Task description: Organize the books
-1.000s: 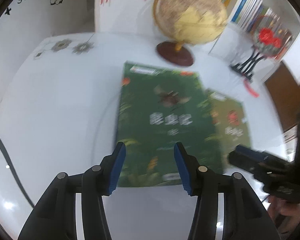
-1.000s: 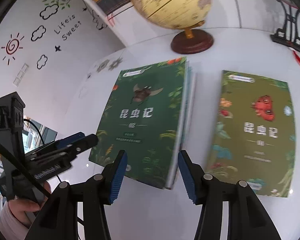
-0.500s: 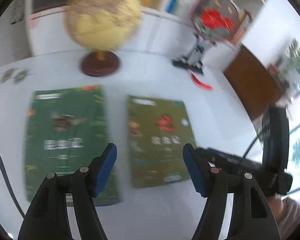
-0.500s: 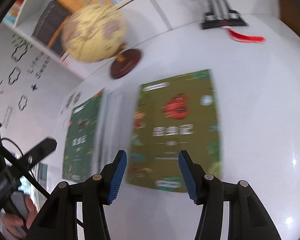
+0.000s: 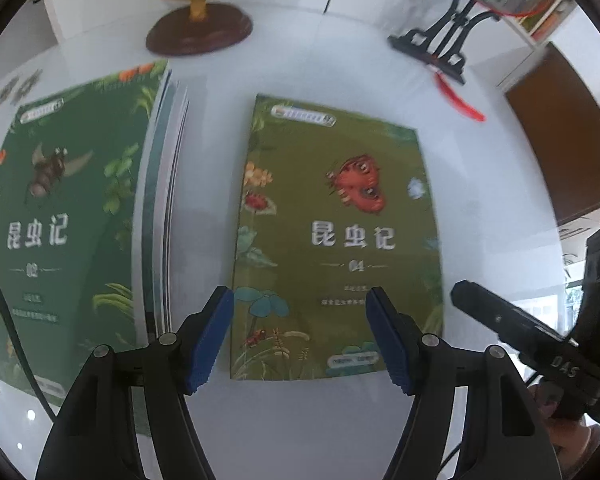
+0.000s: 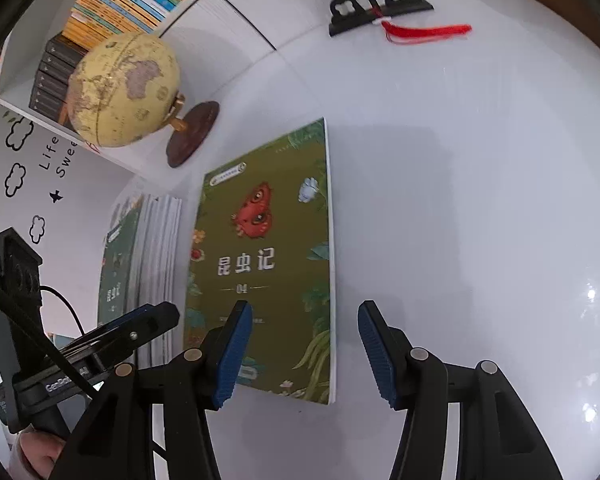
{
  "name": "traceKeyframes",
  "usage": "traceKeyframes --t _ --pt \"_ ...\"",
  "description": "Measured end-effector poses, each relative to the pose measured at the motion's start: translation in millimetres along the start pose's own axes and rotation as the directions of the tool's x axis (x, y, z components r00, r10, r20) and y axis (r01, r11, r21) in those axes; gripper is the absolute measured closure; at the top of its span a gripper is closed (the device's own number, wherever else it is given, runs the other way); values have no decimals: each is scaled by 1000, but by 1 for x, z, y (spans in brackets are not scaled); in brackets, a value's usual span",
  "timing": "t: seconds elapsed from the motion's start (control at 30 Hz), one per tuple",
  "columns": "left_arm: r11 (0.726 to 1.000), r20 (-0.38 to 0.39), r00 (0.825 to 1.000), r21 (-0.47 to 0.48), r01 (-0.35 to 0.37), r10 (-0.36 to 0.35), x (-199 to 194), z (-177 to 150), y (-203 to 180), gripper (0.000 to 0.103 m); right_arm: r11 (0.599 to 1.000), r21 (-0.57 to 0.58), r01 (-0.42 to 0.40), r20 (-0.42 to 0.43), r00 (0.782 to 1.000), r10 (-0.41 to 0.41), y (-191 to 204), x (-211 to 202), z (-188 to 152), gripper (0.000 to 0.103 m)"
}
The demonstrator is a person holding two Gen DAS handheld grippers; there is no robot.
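The white worktop (image 5: pixel 480 208) carries a stack of books with a dark green cover (image 5: pixel 60 216) on top, showing a flying beetle. Just beside it lies a thin olive-green book (image 5: pixel 332 240) marked 04, showing a red insect. Left hand-held gripper (image 5: pixel 300 336) and right hand-held gripper (image 6: pixel 304 352) hover released above its near edge.

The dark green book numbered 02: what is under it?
The dark green book tops a stack; page edges of other books show beneath along its right side. Their covers and number are hidden.
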State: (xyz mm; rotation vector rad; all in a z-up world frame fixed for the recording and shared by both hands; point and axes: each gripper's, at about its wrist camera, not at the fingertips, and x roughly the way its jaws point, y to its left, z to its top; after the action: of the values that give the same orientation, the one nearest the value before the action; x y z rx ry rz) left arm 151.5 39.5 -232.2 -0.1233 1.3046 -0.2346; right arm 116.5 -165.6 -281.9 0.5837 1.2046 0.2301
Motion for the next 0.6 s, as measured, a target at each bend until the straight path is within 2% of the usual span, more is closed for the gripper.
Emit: traceKeyframes --t 0.13,0.3,0.37,0.47,0.6 --pt "999 -38 998 21 -40 41 12 -3 1 34 1000 -1 -19 -22 1000 19 -4 8 3 49" --pt "986 -34 991 116 -121 126 20 -6 -12 23 999 13 -38 -48 998 39 -6 17 4 49" --pt "977 -42 988 164 -138 147 26 -7 -19 11 999 1 -40 -43 998 40 -5 19 4 49" --pt "957 -50 980 232 -175 191 38 -12 -30 0 998 -3 -57 -50 997 56 -2 22 7 49" --pt "962 -43 986 232 -144 158 41 -13 -34 1 998 -19 -63 -58 996 62 2 26 10 49"
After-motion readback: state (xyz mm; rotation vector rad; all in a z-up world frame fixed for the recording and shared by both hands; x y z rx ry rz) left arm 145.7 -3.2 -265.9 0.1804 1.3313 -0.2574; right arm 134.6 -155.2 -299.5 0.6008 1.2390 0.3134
